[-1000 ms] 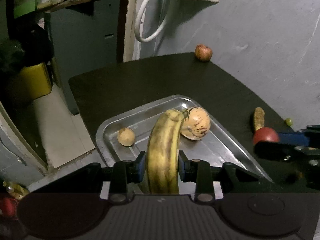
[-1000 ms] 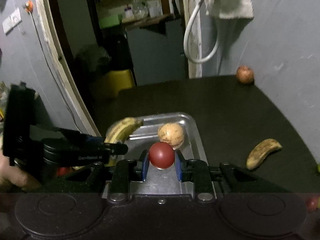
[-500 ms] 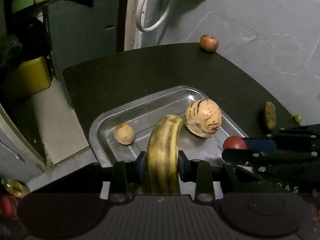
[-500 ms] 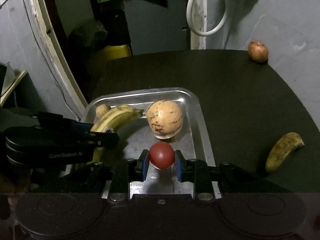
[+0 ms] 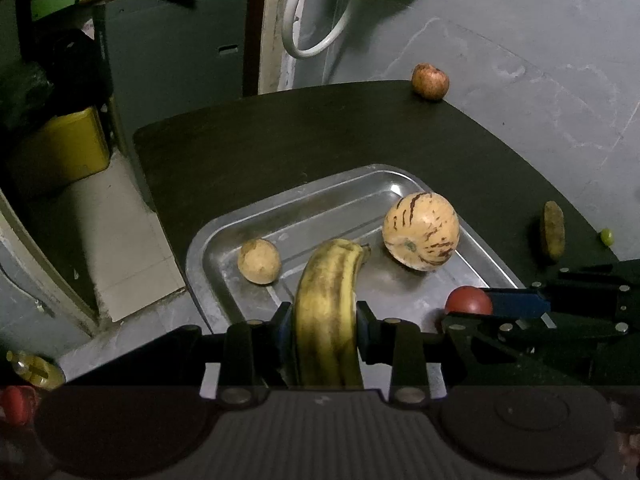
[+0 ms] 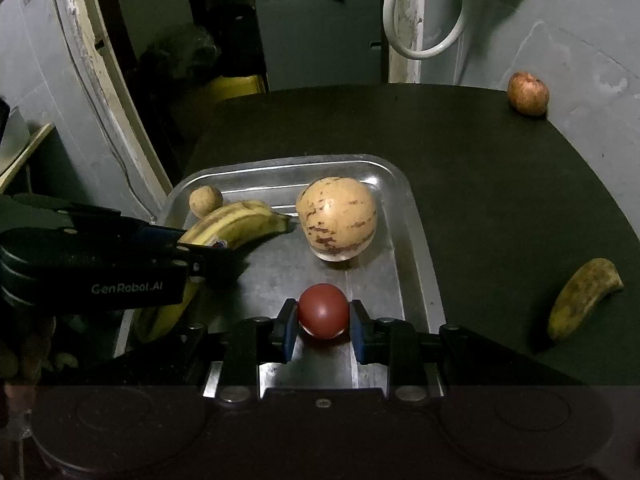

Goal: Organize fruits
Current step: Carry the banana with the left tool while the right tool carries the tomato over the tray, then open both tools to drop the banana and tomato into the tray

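Observation:
My left gripper (image 5: pixel 324 322) is shut on a yellow banana (image 5: pixel 328 304) and holds it low over the steel tray (image 5: pixel 304 204); the banana (image 6: pixel 236 224) also shows in the right wrist view. My right gripper (image 6: pixel 323 322) is shut on a red tomato (image 6: pixel 323 311) over the tray's (image 6: pixel 416 240) near end; the tomato (image 5: pixel 468 301) also shows in the left wrist view. In the tray lie a striped pale melon (image 5: pixel 420 231) (image 6: pixel 337 224) and a small tan fruit (image 5: pixel 259 261) (image 6: pixel 205 201).
On the dark table (image 6: pixel 500 168), right of the tray, lie a second banana (image 6: pixel 582 298) (image 5: pixel 552 230), a reddish apple (image 6: pixel 528 93) (image 5: pixel 430 81) at the far edge by the wall, and a small green fruit (image 5: pixel 607 236). A yellow container (image 5: pixel 60 148) stands on the floor to the left.
Both grippers have moved forward and lower over the tray, each still shut on its fruit. The tray and its fruits look larger and closer.

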`<state>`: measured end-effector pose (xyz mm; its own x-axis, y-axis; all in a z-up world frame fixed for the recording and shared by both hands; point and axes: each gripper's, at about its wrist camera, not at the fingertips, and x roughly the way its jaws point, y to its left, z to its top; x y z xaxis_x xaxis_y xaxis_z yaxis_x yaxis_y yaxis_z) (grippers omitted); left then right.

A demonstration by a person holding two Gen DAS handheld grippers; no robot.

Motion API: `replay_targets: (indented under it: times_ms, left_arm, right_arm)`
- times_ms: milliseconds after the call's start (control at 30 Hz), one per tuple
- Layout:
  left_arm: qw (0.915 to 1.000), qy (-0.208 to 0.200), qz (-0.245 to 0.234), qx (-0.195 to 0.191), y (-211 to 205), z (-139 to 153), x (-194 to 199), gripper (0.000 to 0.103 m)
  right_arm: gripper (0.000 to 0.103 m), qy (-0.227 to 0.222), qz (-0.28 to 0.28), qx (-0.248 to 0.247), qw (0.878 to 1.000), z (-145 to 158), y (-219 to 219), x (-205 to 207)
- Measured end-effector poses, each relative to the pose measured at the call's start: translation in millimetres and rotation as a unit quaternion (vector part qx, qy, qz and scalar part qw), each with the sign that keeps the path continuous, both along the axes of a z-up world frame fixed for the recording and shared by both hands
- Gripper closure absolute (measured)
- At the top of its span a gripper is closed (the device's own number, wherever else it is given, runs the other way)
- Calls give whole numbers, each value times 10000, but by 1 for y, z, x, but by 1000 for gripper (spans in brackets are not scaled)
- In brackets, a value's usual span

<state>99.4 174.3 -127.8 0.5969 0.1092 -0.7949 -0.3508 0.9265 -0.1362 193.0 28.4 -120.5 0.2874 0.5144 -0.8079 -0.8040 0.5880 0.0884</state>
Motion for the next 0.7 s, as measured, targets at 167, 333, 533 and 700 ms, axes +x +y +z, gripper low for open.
replay_targets:
  times_ms: [167,333,533,700]
  left_arm:
    - [10000,0,44,23,1,1,-1,68]
    - [10000,-25,54,23,2,2,-1,67]
    - [9999,-116,69,19,3,9,-3,66]
    - [9996,-243,126,42,3,20,-5,44]
  right_arm:
    - [73,30,-16,-23,10000,-2,0,2]
    - [71,45,-17,-12,10000,-3,0,2]
    - [62,-12,-43,44,10000,2,-2,1]
    - [50,-18,-178,143,9997,14,-12,-1]
